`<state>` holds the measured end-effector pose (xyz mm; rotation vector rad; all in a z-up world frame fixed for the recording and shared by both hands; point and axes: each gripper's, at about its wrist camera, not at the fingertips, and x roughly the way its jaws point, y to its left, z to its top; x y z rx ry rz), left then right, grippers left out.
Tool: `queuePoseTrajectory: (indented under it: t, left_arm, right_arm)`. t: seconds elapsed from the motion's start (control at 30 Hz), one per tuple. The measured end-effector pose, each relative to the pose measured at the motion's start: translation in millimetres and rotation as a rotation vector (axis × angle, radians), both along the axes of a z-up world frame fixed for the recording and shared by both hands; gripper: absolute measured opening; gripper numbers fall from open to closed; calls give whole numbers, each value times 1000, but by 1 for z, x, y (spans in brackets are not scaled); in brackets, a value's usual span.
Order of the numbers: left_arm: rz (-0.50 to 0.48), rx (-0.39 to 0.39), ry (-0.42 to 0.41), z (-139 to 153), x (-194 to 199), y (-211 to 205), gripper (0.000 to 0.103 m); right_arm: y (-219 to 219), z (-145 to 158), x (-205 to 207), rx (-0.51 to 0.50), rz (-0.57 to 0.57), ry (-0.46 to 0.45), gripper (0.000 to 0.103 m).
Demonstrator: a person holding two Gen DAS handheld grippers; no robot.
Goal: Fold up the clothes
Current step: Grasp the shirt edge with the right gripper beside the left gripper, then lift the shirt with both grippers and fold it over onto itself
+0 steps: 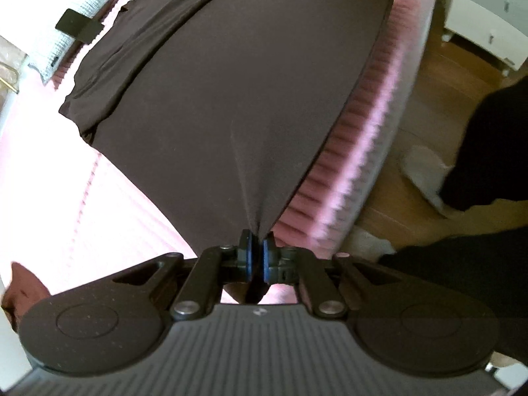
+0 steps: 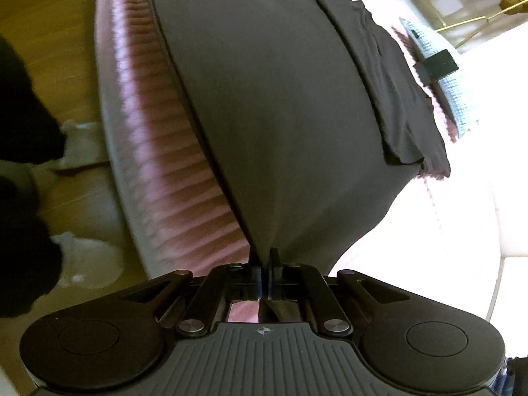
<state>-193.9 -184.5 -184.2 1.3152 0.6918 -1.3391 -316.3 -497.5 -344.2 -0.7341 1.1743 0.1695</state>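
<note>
A dark brown garment [image 1: 231,92] lies on a pink ribbed bed cover [image 1: 363,132], one side folded over along its far edge. My left gripper [image 1: 258,247] is shut on a near corner of it and holds that corner pulled taut and lifted. In the right wrist view the same garment [image 2: 280,115] stretches away from my right gripper [image 2: 264,264], which is shut on its other near corner. The cloth hangs tight between the two grips.
A white knitted item with a black tag [image 1: 79,26] lies beyond the garment; it also shows in the right wrist view [image 2: 442,76]. The bed's edge [image 2: 132,165] drops to a wooden floor [image 1: 445,105]. White furniture [image 1: 488,16] stands on the floor.
</note>
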Motion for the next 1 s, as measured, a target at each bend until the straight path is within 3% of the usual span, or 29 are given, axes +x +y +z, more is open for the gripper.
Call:
queuePoseTrajectory:
  t: [0.23, 0.4, 0.53, 0.67, 0.73, 0.83, 1.0]
  left_arm:
    - [17, 101, 114, 24, -49, 53, 3]
    - [22, 183, 191, 28, -73, 78, 3]
    - [54, 156, 169, 41, -60, 62, 3]
    - [89, 41, 59, 80, -17, 17, 3]
    - [54, -25, -36, 100, 4, -10, 3]
    - [33, -104, -111, 118, 38, -57, 3]
    - [53, -142, -100, 121, 119, -143, 4]
  right_arm:
    - [37, 44, -64, 95, 22, 149, 1]
    - [55, 56, -102, 166, 19, 255, 1]
    - [43, 67, -93, 175, 5, 241, 1]
    - [5, 103, -47, 180, 20, 128, 1]
    - [-20, 121, -18, 173, 22, 60, 1]
    - [-58, 142, 30, 122, 16, -42, 1]
    - [-112, 143, 125, 58, -2, -68, 1]
